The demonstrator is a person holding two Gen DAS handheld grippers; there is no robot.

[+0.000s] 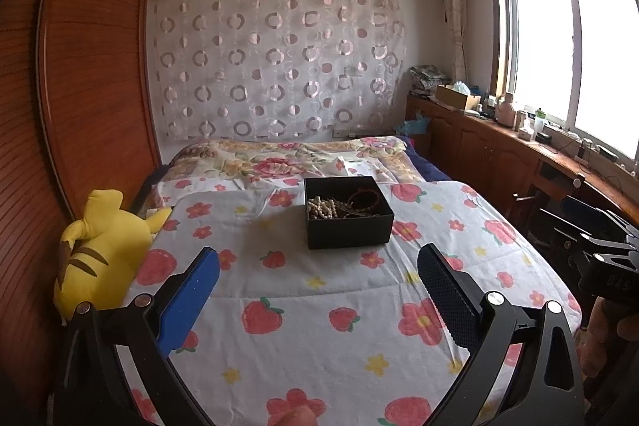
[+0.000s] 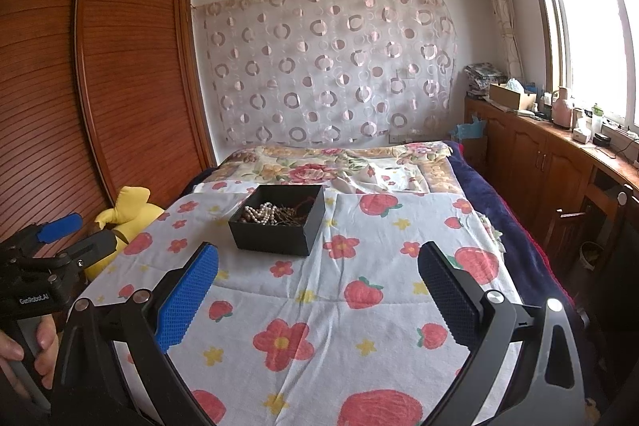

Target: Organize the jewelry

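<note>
A black open box (image 1: 348, 226) sits on the bed's strawberry-print cover (image 1: 319, 298). It holds a string of pearl beads (image 1: 320, 208) and dark brown bead strands (image 1: 361, 200). The box also shows in the right wrist view (image 2: 279, 232), with the pearls (image 2: 260, 213) inside. My left gripper (image 1: 319, 262) is open and empty, held above the cover in front of the box. My right gripper (image 2: 318, 260) is open and empty, also short of the box. The left gripper shows at the left edge of the right wrist view (image 2: 76, 232).
A yellow plush toy (image 1: 102, 250) lies at the bed's left edge beside a wooden wardrobe (image 1: 96, 66). A folded floral quilt (image 1: 287, 158) lies behind the box. A wooden cabinet (image 1: 499, 150) with clutter runs under the window on the right.
</note>
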